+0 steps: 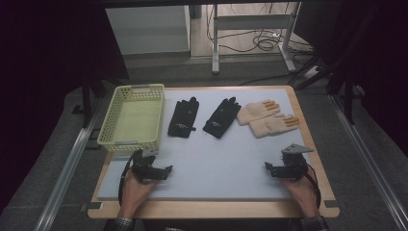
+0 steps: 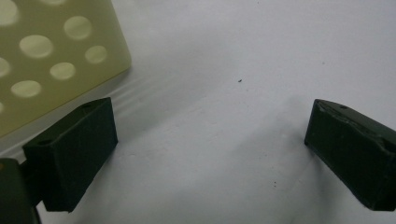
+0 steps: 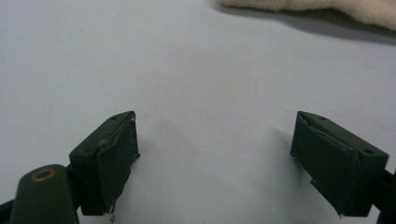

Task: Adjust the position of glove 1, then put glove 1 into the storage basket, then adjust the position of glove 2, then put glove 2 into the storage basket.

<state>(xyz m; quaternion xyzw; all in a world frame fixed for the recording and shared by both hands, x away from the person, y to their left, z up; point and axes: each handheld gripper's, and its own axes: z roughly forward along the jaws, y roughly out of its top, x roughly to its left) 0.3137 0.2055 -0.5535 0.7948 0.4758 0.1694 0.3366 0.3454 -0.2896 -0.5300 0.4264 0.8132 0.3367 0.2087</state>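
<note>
Down at the near edge, both hands rest low on the pale mat (image 1: pixel 211 163), left gripper (image 1: pixel 163 172) just before the basket (image 1: pixel 132 115), right gripper (image 1: pixel 270 168) near two cream gloves (image 1: pixel 267 118); jaws wide, empty. Two black gloves (image 1: pixel 202 117) lie beside the basket.

Two black gloves (image 1: pixel 183 119) (image 1: pixel 222 117) and two cream gloves (image 1: pixel 257 111) (image 1: pixel 274 125) with orange fingertips, lying flat in a row mid-table, fingers pointing away. Cream pair overlapping. Yellow perforated basket (image 1: pixel 118 142) at left, empty, upright.
</note>
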